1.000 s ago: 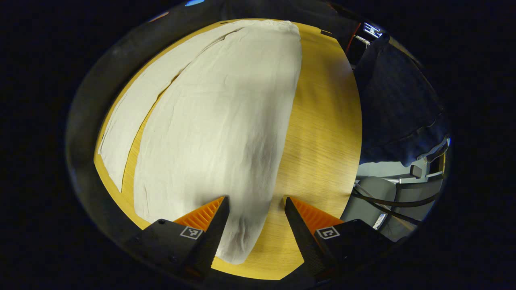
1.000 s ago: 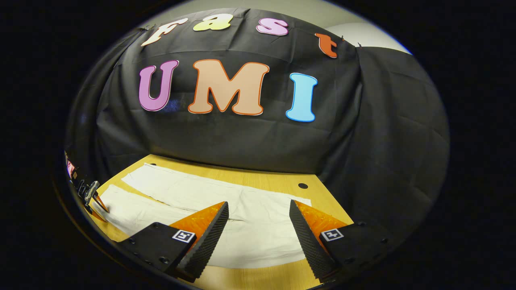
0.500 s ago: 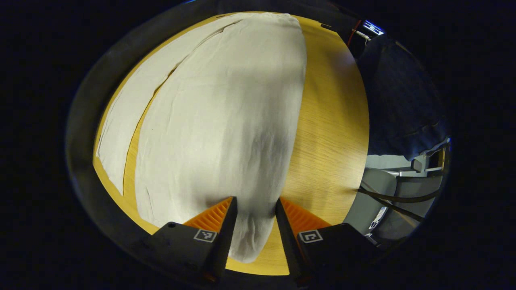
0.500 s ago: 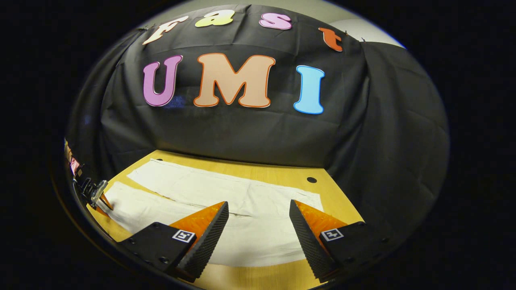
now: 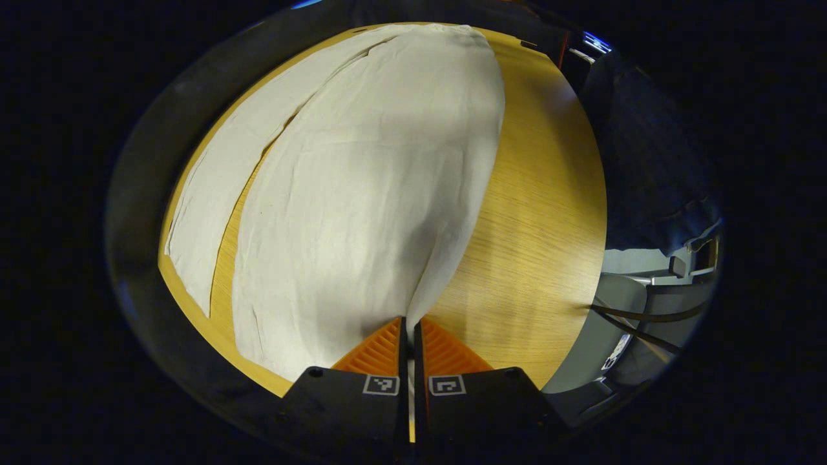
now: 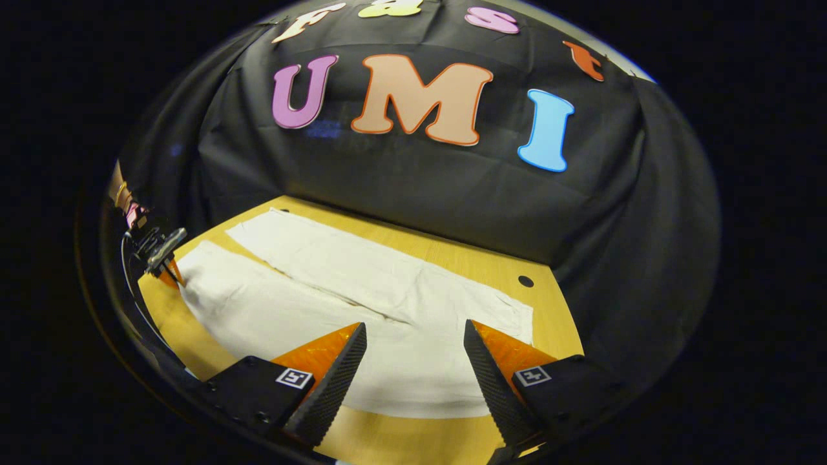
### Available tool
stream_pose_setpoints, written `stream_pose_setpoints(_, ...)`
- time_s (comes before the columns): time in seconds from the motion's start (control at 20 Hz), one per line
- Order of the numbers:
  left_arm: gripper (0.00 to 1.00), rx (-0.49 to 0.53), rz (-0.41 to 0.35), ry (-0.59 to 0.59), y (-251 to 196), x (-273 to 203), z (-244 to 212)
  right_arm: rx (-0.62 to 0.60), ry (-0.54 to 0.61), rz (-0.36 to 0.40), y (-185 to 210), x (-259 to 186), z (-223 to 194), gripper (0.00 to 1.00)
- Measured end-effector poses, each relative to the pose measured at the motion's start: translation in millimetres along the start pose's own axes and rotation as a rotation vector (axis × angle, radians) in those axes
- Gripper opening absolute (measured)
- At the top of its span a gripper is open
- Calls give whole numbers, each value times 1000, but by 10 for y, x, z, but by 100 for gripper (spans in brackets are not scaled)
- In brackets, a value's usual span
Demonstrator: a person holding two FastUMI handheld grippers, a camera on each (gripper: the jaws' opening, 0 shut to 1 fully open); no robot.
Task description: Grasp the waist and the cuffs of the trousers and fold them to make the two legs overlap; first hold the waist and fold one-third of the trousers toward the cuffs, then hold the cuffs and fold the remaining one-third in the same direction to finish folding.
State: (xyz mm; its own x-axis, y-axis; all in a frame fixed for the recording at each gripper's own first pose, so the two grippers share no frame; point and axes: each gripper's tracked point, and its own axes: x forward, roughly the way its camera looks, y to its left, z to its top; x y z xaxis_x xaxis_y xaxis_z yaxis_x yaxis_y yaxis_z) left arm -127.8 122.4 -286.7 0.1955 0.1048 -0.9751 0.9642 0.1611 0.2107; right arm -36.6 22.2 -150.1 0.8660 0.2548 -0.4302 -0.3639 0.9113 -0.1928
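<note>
**Left claw pinched on a cuff, right claw spread above the waist**

Left claw (image 5: 408, 323): my two fingers are pressed together with a thin fold of pale cloth caught between them. The cloth rises in a small ridge straight to the tips, so I am pinching the cuff end of the near leg. The claw sits low, looking along the length of the trousers (image 5: 362, 187) toward the far end of the counter (image 5: 536, 213).

Trousers: cream, laid flat and lengthwise on the wooden counter. The two legs lie side by side, not overlapped; a narrow strip of wood shows between them. The second leg (image 5: 213, 194) lies along the counter's back edge, against the black cloth wall. Bare wood runs along the front edge beside the leg I hold.

Right claw (image 6: 413, 361): fingers spread wide, nothing between them. It is held above the waist end (image 6: 420, 361) near the front edge, tilted downward toward the cloth. Whether the tips touch the fabric I cannot tell.

From the right gripper view my left claw (image 6: 169, 270) shows small at the far left corner of the counter, its tips at the cuff. A dark round hole (image 6: 525, 281) sits in the counter near the back edge, just beyond the waistband corner.
</note>
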Motion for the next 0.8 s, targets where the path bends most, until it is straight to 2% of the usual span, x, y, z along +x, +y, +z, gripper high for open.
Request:
stream_pose_setpoints(0.2, 2, -9, 10, 4, 7, 8, 4, -120, 103, 80, -65, 88, -355, 98)
stream_pose_setpoints(0.35, 3, -16, 13, 12, 4, 2, -10, -244, 185, 135, -262, 168, -641, 97)
stream_pose_setpoints(0.8, 2, -8, 0, 66, -7, 4, -4, -560, 516, 345, -657, 274, -1713, 98)
